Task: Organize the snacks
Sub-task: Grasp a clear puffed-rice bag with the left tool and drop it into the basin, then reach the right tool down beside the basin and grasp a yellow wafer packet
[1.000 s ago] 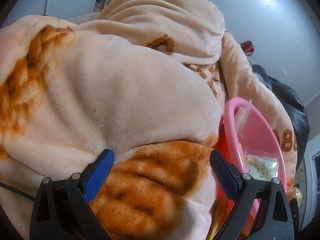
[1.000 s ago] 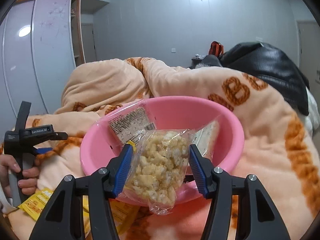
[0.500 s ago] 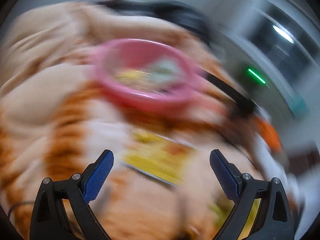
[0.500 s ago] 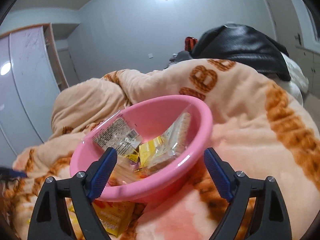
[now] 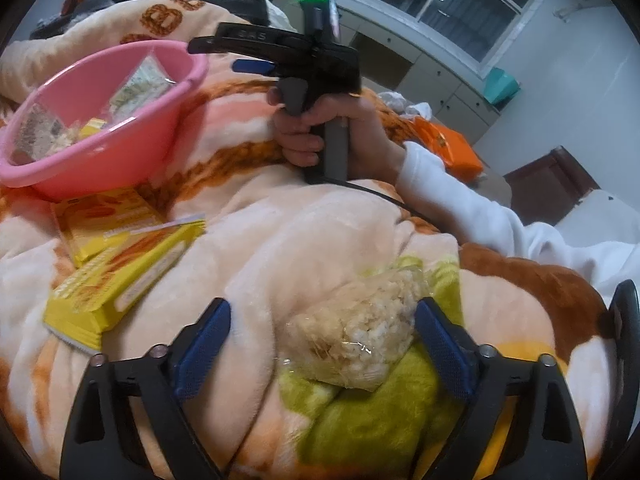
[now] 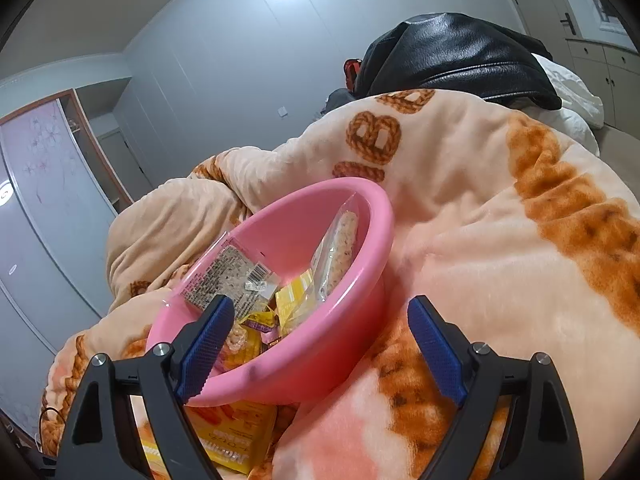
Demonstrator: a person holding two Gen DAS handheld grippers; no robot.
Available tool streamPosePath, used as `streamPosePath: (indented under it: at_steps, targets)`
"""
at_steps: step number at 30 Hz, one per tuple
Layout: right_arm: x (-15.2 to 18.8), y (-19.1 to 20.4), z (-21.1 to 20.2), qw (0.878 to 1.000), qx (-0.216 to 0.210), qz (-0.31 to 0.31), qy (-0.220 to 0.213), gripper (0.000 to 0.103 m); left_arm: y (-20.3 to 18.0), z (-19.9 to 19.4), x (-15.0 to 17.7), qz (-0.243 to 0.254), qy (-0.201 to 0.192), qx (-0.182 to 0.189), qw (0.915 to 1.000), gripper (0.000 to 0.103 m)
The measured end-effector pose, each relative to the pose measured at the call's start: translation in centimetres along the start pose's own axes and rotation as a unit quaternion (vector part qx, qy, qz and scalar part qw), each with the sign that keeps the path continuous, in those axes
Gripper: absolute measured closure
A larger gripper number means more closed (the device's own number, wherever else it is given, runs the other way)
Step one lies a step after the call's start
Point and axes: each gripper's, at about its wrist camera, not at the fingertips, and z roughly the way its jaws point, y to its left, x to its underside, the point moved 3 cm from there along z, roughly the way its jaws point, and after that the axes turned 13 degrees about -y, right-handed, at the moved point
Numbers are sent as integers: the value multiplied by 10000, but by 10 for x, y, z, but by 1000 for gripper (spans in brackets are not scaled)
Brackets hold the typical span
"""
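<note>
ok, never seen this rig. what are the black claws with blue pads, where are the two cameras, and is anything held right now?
No robot here: a person carries a handheld two-finger gripper in each hand, and a fisheye camera on each looks forward along its fingers.

In the left wrist view, the left gripper is closing around a clear bag of puffed rice snack lying on the blanket, but its pads do not grip it yet. The same picture shows the person's hand holding the other gripper, and two yellow snack boxes.

In the right wrist view, the right gripper is open and empty, hovering by the pink bowl, which already holds several packets.
</note>
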Motion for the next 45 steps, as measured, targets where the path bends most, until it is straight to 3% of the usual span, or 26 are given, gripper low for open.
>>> streamPosePath:
  at_steps: [4, 8, 14, 17, 18, 20, 21, 25, 28, 30, 33, 36, 38, 40, 42, 45]
  targets:
    - [0, -2, 1, 10000, 10, 14, 31, 15, -3, 4, -2, 7, 10, 122, 9999, 41]
    - [0, -3, 1, 10000, 12, 25, 39, 15, -1, -6, -9, -104, -287, 193, 9993, 48]
    - [0, -5, 1, 10000, 16, 55, 45, 15, 3, -41, -30, -286, -1257, 209, 9914, 54]
    - [0, -6, 1, 10000, 14, 56, 43, 15, 7, -61, -46, -506, -1942, 176, 9795, 54]
    - [0, -6, 1, 10000, 13, 54, 44, 15, 9, -66, -52, -575, -2102, 124, 9759, 54]
    - [0, -6, 1, 10000, 11, 58, 44, 15, 13, -75, -66, -578, -2376, -356, 9690, 54]
    - [0, -6, 1, 10000, 10, 61, 43, 15, 16, -79, -76, -601, -2560, -673, 9625, 54]
    - [0, -7, 1, 10000, 5, 80, 44, 15, 36, -82, -110, -604, -3198, -2149, 9208, 54]
    - [-1, -7, 1, 10000, 2, 89, 41, 15, 68, -60, -130, -609, -3089, -3009, 9002, 54]
    - [0, -7, 1, 10000, 5, 89, 45, 15, 103, -44, -136, -936, -3128, -3491, 8784, 54]
    - [-1, -8, 1, 9999, 7, 89, 45, 15, 140, -29, -137, -1264, -3258, -3830, 8551, 53]
    - [-1, -8, 0, 10000, 18, 88, 38, 15, 169, -20, -132, -1857, -2993, -3700, 8597, 53]
    - [-1, -8, -1, 10000, 13, 79, 25, 15, 176, -26, -124, -2123, -2950, -3712, 8545, 51]
    - [0, -7, -2, 10000, 20, 64, 26, 15, 173, -37, -116, -2155, -3041, -3874, 8432, 34]
    - [-1, -7, -2, 10000, 24, 50, 28, 15, 164, -54, -109, -2153, -3343, -3884, 8313, 25]
    - [-1, -4, -3, 10000, 12, -27, 16, 15, 162, -84, -96, -2290, -3799, -3923, 8058, 24]
